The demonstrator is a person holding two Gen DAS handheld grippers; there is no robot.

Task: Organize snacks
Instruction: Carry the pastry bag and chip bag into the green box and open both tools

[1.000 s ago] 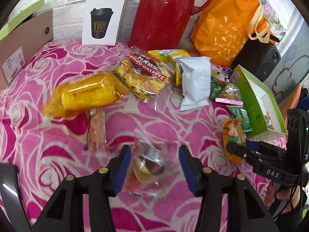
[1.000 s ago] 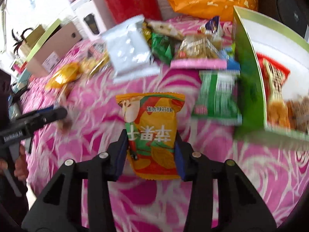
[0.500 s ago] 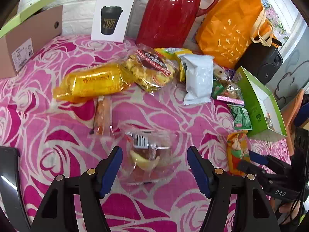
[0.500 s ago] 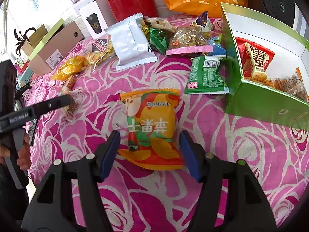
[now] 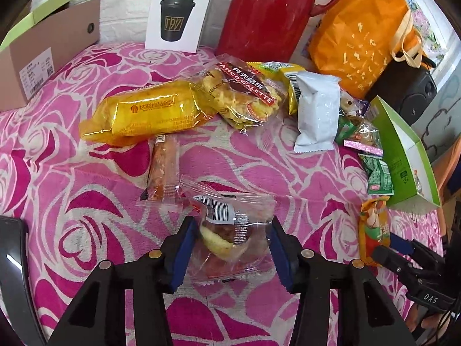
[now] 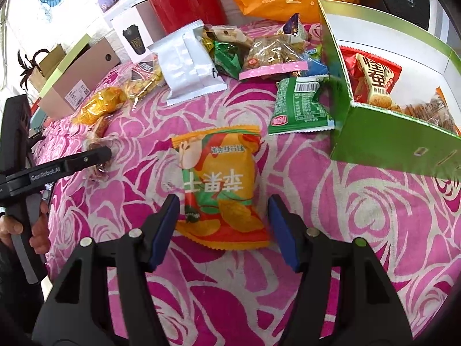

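Observation:
A clear-wrapped pastry lies on the pink rose cloth between the fingers of my left gripper. That gripper is open, with its blue pads close against the wrapper's edges. An orange and green snack packet lies flat between the fingers of my right gripper, which is open with gaps on both sides. To its right stands the green box, which holds a red packet and other snacks. The left wrist view shows the same orange packet beside the right gripper.
Loose snacks lie across the cloth: a yellow packet, a clear stick packet, a white packet and a green packet. Behind stand a red thermos, orange bag, black speaker, white cup box and cardboard box.
My right gripper has opened and let the orange packet down onto the cloth. My left gripper widened, then narrowed again around the pastry.

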